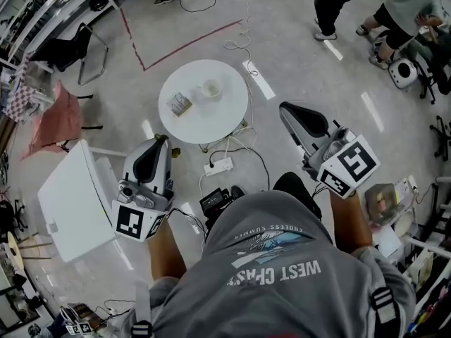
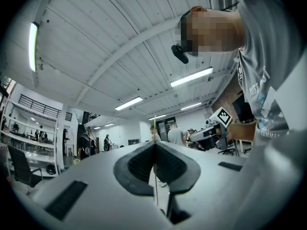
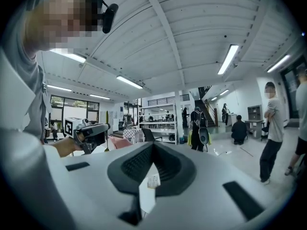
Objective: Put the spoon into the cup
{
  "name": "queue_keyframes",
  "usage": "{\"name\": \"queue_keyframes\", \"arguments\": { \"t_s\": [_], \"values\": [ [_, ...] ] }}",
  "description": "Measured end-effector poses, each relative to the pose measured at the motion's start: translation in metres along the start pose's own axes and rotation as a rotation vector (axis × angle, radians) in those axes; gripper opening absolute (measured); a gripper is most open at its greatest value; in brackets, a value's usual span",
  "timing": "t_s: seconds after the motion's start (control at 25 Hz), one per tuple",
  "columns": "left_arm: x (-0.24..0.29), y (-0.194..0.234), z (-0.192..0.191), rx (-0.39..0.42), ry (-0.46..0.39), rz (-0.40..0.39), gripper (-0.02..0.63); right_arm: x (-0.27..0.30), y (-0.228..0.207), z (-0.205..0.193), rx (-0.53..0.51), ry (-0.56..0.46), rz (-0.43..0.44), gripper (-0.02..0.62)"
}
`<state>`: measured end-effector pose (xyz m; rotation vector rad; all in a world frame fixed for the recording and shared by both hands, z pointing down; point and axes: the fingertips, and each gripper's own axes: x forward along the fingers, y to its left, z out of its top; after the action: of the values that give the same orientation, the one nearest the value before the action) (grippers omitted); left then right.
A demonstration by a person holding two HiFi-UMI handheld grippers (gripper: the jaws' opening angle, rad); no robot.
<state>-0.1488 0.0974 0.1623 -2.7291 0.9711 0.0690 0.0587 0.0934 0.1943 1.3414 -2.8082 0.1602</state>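
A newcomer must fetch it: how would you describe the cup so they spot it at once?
Find the round white table on the floor ahead of the person. Two things sit on it; the cup is the one on the right in the head view. It is round and white, while its neighbour, a small packet, is boxy and darker.

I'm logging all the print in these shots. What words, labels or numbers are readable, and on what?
"ENDLESS SUMME": small print, upside down in the head view, on the person's grey shirt; the end is lost in a fold.
"WEST C": larger print below it on the same shirt; the rest is creased and unclear.
Card on the round white table: too small to read.
Left cube and right cube: square marker patterns, no letters.
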Motion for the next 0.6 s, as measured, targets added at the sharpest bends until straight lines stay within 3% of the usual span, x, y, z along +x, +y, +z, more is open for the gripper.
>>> {"name": "queue_keyframes", "arguments": {
  "t_s": [0.32,0.6],
  "values": [
    [0.004,0.015,-0.014,-0.024,0.025,0.068,0.000,0.026,-0.019,-0.002,0.005,0.023,0.057,0.002],
    [0.023,0.024,-0.018,-0.004,0.068,0.172,0.000,0.061,-0.046,-0.004,0.019,0.027,0.184,0.002]
  ]
}}
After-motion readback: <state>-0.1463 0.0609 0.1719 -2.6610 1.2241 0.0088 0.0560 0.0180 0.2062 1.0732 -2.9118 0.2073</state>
